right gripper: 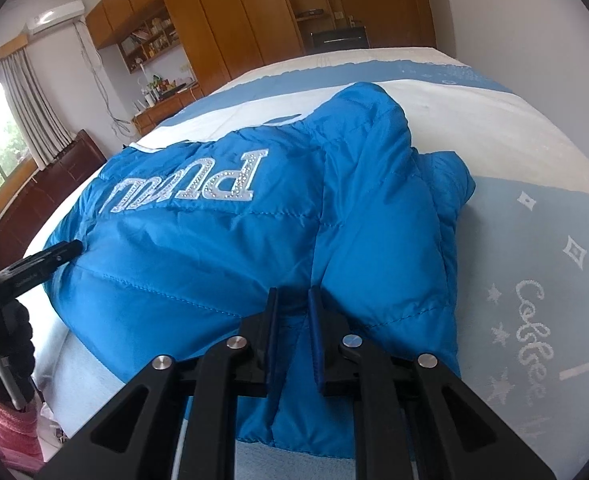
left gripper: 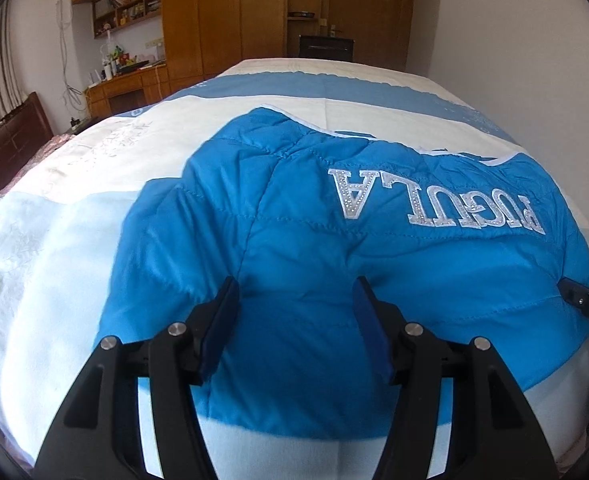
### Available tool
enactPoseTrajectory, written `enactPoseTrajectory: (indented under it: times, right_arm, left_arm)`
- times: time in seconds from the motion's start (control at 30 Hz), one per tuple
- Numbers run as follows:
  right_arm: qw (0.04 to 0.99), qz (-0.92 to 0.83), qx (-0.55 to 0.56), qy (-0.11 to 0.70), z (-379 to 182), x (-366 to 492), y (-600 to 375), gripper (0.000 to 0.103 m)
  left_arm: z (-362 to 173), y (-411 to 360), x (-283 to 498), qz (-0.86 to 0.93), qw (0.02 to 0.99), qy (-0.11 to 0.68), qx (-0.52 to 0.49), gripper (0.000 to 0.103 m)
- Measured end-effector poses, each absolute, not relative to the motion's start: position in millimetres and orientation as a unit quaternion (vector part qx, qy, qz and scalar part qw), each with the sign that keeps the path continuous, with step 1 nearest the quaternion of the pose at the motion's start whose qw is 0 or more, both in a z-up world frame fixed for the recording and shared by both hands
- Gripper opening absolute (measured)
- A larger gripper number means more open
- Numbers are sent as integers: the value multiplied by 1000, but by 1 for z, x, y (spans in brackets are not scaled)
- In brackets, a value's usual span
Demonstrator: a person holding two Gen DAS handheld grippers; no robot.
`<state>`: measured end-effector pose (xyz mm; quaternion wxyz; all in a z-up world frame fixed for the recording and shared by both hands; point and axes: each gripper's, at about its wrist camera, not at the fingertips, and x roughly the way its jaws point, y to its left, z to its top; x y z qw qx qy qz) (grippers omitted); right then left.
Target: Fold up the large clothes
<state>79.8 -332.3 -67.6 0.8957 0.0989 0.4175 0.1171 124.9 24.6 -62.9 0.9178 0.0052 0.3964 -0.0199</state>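
Note:
A blue quilted puffer jacket (left gripper: 334, 248) with silver letters lies on the bed, lettering upside down to me. My left gripper (left gripper: 296, 286) is open, its fingers wide apart over the jacket's near edge, holding nothing. In the right wrist view the jacket (right gripper: 214, 248) fills the middle, with a sleeve (right gripper: 390, 184) folded over on the right. My right gripper (right gripper: 292, 296) is shut on a fold of the jacket's near edge. The right gripper's tip shows in the left view (left gripper: 578, 294), the left gripper's tip in the right view (right gripper: 60, 254).
The bed (left gripper: 74, 208) has a white and light blue cover, with printed letters on the right (right gripper: 534, 320). Wooden wardrobes (left gripper: 222, 20), a shelf and a cluttered desk (left gripper: 126, 76) stand beyond the bed. A dark wooden cabinet (right gripper: 46, 188) is at the left.

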Motion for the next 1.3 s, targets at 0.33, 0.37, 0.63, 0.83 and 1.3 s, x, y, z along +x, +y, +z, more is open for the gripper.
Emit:
enactPoseTrajectory:
  times: [0.33, 0.37, 0.63, 0.83, 1.3]
  right_arm:
    - [890, 122, 110, 425, -66, 82, -337, 13]
    - [890, 123, 111, 425, -66, 82, -337, 13]
    - [889, 124, 111, 426, -65, 82, -340, 13]
    - [889, 124, 111, 426, -66, 82, -340, 13]
    - [889, 124, 104, 429, -65, 82, -338, 13]
  left_arm:
    - [-39, 52, 88, 40, 919, 392, -2, 70]
    - [-41, 57, 85, 43, 917, 395, -8, 71]
    - [-70, 103, 82, -1, 892, 416, -176, 76]
    - [-96, 144, 96, -23, 856, 394, -334, 78]
    - [-124, 154, 105, -41, 831, 370, -414, 38]
